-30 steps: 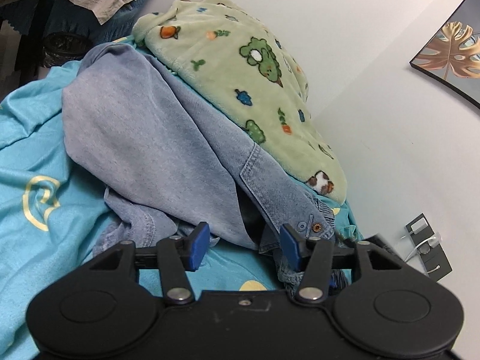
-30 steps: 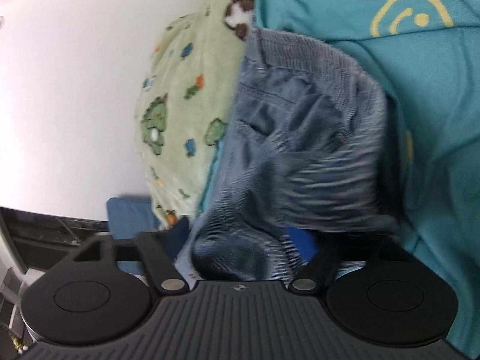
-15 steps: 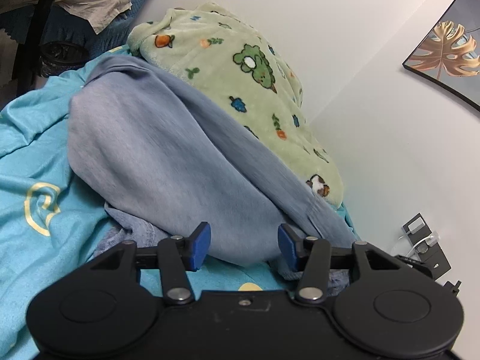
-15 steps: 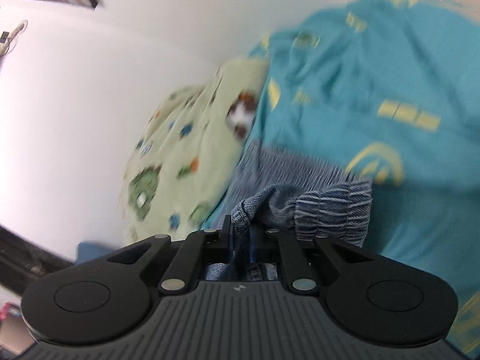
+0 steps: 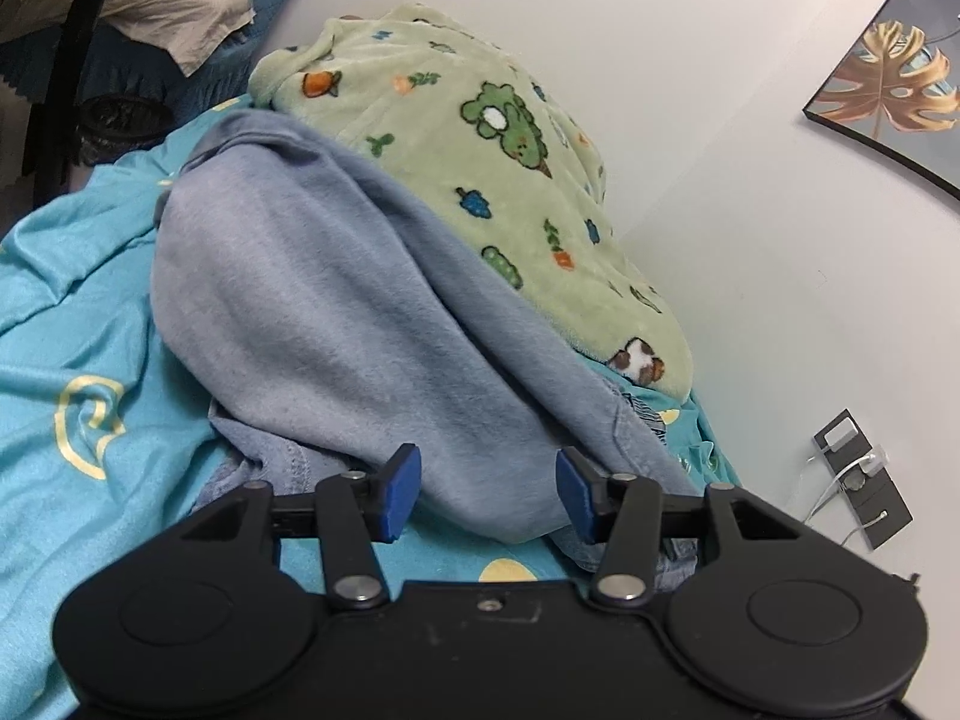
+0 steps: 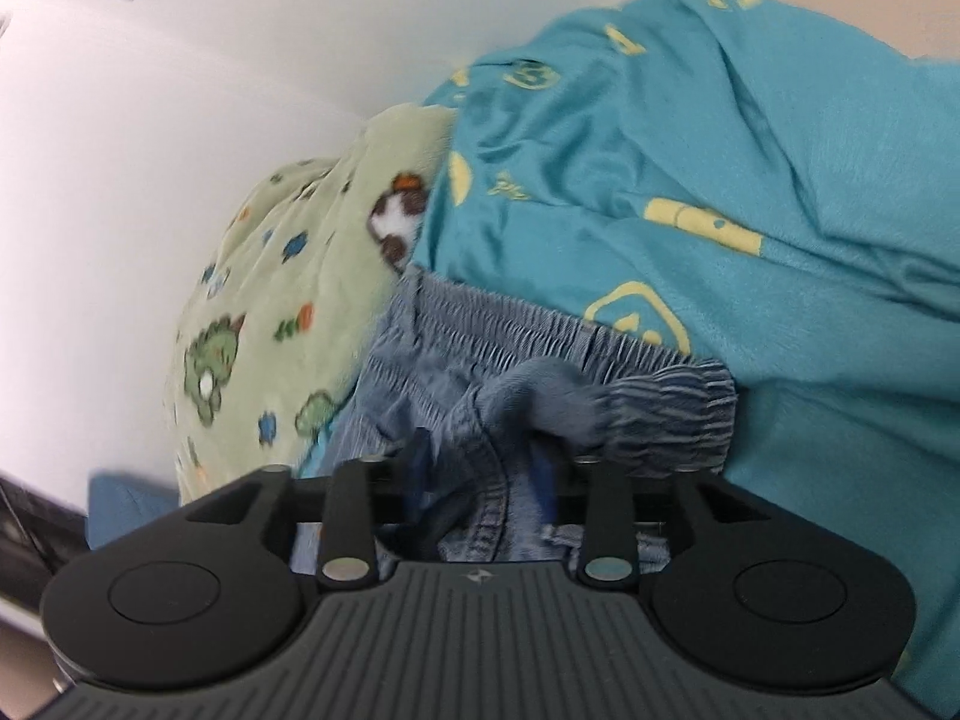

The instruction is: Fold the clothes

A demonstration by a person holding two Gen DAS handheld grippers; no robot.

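Denim garment (image 5: 336, 312) seen heaped ahead of left gripper (image 5: 486, 489); fingers held apart, fold edge lying between, ungripped. Right gripper (image 6: 480, 474) jaws just reopened, apart; waistband fabric bunched between.

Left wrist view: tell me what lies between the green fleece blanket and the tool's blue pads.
The grey-blue denim garment lies there, draped from the green fleece blanket down to the left tool; its folded edge sits between the open pads. It shows in the left wrist view.

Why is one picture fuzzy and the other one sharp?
Right wrist view: smeared, so the green blanket and jeans look streaky. Left wrist view: crisp, but the picture frame bends near the edge.
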